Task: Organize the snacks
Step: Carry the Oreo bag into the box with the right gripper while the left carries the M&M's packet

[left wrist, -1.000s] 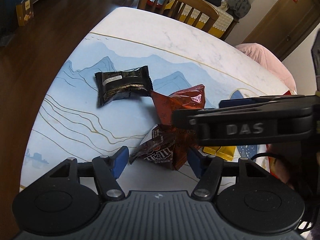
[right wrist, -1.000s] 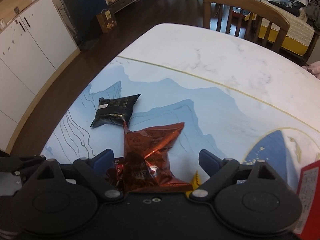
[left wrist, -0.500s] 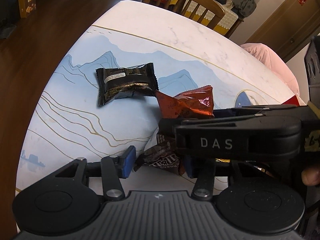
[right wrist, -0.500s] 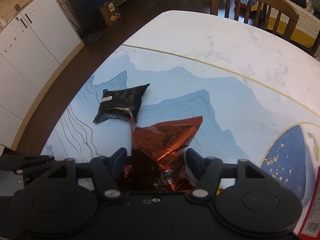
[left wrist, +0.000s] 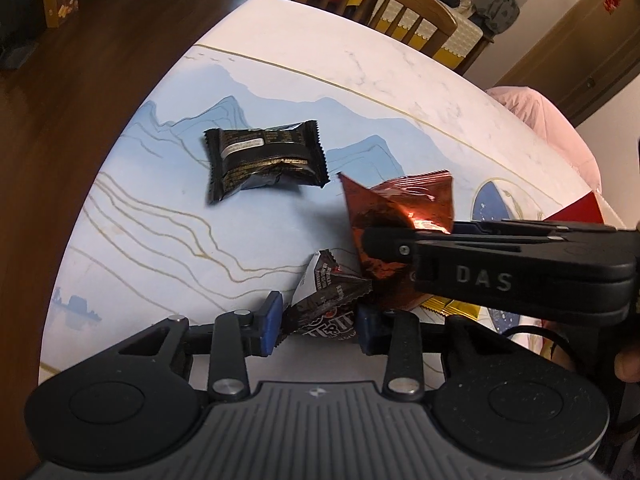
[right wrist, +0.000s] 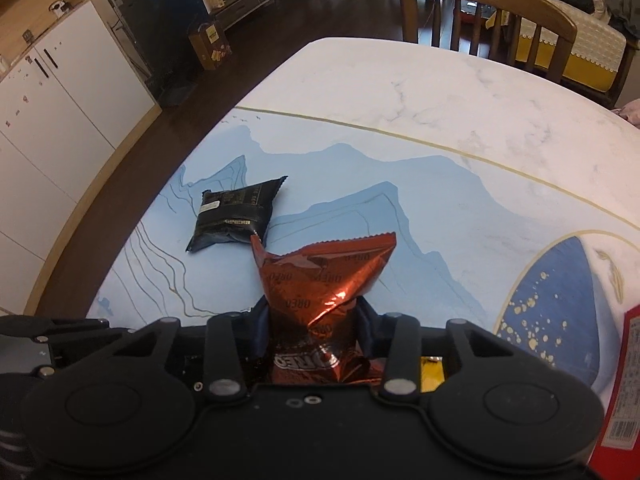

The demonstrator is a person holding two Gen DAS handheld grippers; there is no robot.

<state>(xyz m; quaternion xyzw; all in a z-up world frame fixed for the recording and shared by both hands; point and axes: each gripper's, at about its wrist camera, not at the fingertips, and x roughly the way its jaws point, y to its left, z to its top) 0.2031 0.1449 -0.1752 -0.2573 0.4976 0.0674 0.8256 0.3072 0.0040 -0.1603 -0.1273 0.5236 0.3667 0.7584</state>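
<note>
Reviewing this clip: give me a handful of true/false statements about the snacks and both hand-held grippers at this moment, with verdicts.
1. The right hand-held gripper is clamped on the copper-red Oreo packet. True; its jaws have just been closing and now pinch the packet.
2. The left hand-held gripper has the black wrapper between its pads. False; the brown M&M's packet sits between them, its jaws having just been closing.
3. The black wrapper lies on the table, apart from both grippers. True.
4. The Oreo packet lies flat and untouched. False; it is crumpled in the right gripper.
5. A wooden chair stands at the table's far side. True.
</note>
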